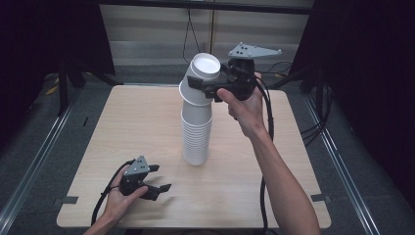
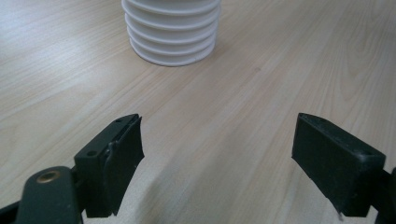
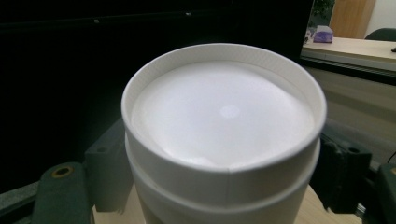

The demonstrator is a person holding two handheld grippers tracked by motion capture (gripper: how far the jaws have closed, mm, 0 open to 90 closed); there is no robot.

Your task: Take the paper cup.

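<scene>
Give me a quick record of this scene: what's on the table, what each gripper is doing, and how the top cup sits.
table: light wood
stack: white paper cups, upside down, standing near the middle
top cup: tilted, base up, partly lifted off the stack
right gripper: closed on the top cup, one jaw on each side
left gripper: low at the table's near left, jaws open, nothing between them

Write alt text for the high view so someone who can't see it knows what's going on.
The right gripper clamps the tilted top cup of a tall stack of upside-down white paper cups standing mid-table. The left gripper rests with its jaws apart on the wooden table near the front edge, apart from the stack.
</scene>
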